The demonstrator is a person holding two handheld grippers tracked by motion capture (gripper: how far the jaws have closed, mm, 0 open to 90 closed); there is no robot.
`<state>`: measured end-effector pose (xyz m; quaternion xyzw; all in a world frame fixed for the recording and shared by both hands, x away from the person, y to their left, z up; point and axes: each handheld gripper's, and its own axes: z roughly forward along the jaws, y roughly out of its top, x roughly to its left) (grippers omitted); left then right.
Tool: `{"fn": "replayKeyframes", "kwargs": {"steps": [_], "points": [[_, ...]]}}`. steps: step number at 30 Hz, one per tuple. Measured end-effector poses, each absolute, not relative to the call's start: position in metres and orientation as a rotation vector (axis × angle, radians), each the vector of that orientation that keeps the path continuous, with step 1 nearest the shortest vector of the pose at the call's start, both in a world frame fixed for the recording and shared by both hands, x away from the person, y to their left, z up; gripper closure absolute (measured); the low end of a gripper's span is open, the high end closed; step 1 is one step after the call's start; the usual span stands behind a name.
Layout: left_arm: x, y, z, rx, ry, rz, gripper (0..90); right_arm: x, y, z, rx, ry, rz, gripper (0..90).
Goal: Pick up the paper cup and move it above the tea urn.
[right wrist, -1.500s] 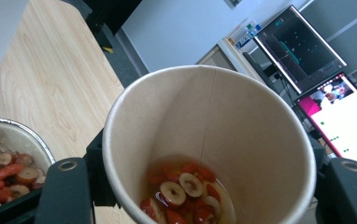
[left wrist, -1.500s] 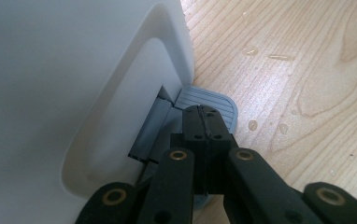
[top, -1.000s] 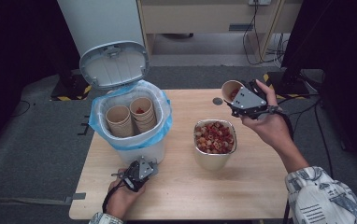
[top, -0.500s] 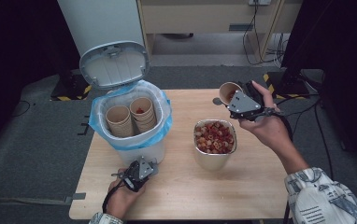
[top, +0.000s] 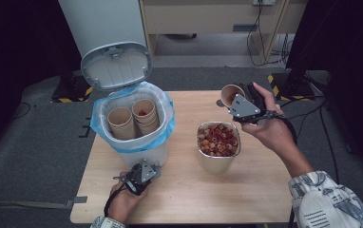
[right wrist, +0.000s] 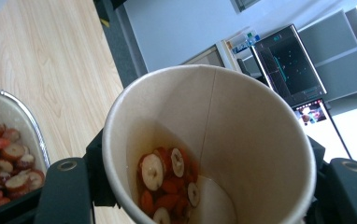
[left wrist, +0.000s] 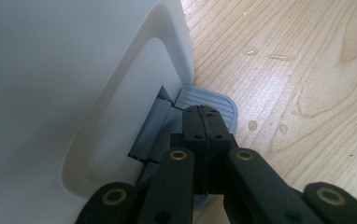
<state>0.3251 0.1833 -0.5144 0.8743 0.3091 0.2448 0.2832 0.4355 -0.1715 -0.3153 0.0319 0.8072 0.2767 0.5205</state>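
Note:
A white pedal bin (top: 134, 142) with a blue liner stands at the table's left, its lid (top: 116, 66) raised. Inside it stand stacked paper cups (top: 145, 115), the top one with a red bit in it. My left gripper (top: 141, 172) is shut with nothing between its jaws. Its tips (left wrist: 204, 114) rest on the bin's grey pedal (left wrist: 214, 99). My right gripper (top: 240, 105) is shut on a paper cup (top: 231, 94), held tilted above the table's far right. That cup (right wrist: 242, 121) holds red and pale fruit slices (right wrist: 167, 182) in some liquid.
A metal bowl (top: 212, 161) full of the same fruit slices sits at mid-table, just below the held cup. Water drops (left wrist: 251, 49) lie on the wood by the pedal. A small dark round thing (top: 219, 102) lies on the table beside the cup.
My right hand has drifted slightly left with the cup. The left gripper has stayed on the pedal and the lid is still up.

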Motion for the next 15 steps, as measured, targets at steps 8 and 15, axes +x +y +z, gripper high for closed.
{"fn": "replayKeyframes", "kwargs": {"steps": [8,15], "points": [[0.3251,0.1833,-0.5144,2.34,0.828,0.655,89.8,0.4331,-0.171,-0.3127,0.021,1.92,0.586,32.2],[0.3251,0.1832,-0.5143,2.341,0.828,0.656,89.8,0.4312,-0.1717,-0.3114,-0.006,1.915,0.541,32.4]]}}
